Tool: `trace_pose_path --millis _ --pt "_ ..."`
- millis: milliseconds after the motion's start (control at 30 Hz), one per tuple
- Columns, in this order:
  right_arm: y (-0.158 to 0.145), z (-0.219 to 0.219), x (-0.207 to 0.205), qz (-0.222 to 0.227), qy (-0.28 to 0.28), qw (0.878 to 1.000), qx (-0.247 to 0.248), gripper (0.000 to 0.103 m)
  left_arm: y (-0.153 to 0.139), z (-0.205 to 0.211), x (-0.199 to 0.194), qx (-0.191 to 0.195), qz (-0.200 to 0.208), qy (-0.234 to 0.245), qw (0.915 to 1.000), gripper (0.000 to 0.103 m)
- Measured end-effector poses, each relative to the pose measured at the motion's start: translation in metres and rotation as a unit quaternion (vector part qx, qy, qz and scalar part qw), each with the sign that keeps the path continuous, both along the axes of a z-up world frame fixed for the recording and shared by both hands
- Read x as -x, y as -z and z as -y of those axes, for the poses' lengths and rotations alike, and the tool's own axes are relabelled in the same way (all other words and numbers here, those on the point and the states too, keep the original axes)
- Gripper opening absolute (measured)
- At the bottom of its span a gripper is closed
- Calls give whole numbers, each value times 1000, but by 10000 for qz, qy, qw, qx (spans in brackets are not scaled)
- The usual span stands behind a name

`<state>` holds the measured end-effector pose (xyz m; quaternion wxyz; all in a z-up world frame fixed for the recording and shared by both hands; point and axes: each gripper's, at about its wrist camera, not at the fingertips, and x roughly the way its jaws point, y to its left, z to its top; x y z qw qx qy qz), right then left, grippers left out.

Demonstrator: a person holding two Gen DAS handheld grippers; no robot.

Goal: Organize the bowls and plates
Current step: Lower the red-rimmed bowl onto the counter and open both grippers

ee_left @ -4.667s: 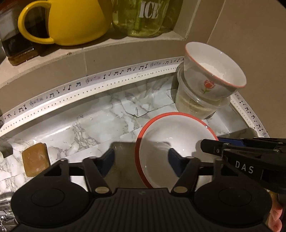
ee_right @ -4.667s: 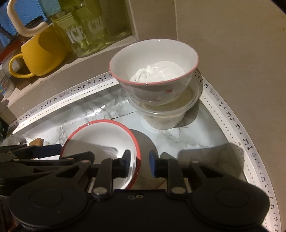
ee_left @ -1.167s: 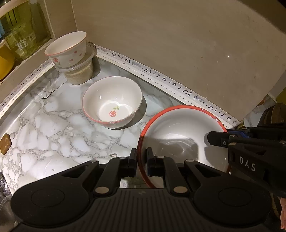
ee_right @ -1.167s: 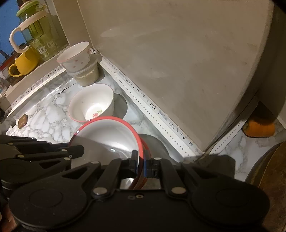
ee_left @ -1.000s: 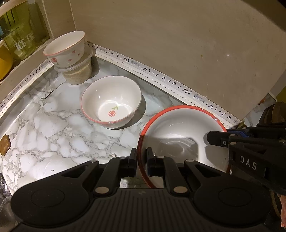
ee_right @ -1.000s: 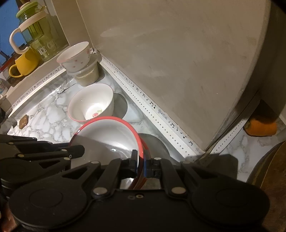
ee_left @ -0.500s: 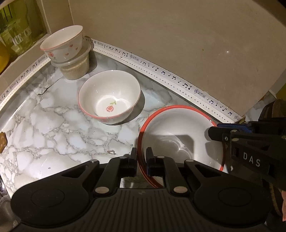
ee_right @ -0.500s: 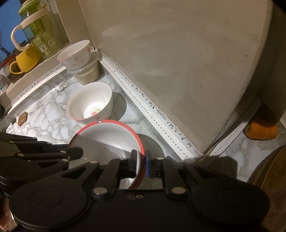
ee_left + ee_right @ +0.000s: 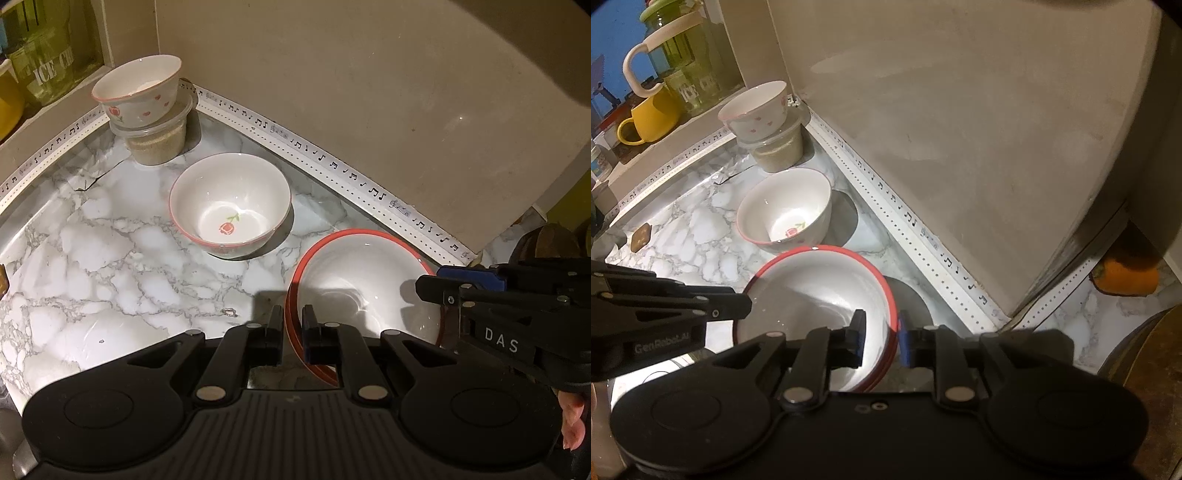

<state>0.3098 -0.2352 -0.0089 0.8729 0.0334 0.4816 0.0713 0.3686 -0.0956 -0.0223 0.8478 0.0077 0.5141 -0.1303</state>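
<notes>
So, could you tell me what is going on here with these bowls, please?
A person holds a red-rimmed white bowl by its rim, low over the marble counter. The left hand-held gripper is shut on the rim; the right hand-held gripper straddles the opposite edge, slightly open. Nearby sits a pink-rimmed tulip bowl, and another floral bowl rests on a plastic tub.

A plate (image 9: pixel 364 280) lies beside a bowl (image 9: pixel 229 205); another bowl (image 9: pixel 138 92) sits on a tub (image 9: pixel 157 142).

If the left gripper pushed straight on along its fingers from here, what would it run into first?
The left gripper already straddles the rim of the red-rimmed bowl, so it would press further onto that rim. Beyond it the line seems to lead past the rose bowl toward the wall's music-note strip; depth is unclear.
</notes>
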Motion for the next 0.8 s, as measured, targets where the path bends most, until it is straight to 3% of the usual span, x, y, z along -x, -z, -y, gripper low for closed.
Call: trace_pose_path --millis 233,400,800 --pt "-19 -12 13 111 -282 9995 -12 24 -10 -2 12 -116 149 39 9998 9" --pt "-34 -23 24 260 -475 9985 17 31 -21 -10 22 -88 314 59 9995 9" --pt "-55 -42 32 461 -752 9961 -2 36 -45 -39 39 21 601 -89 9982 9"
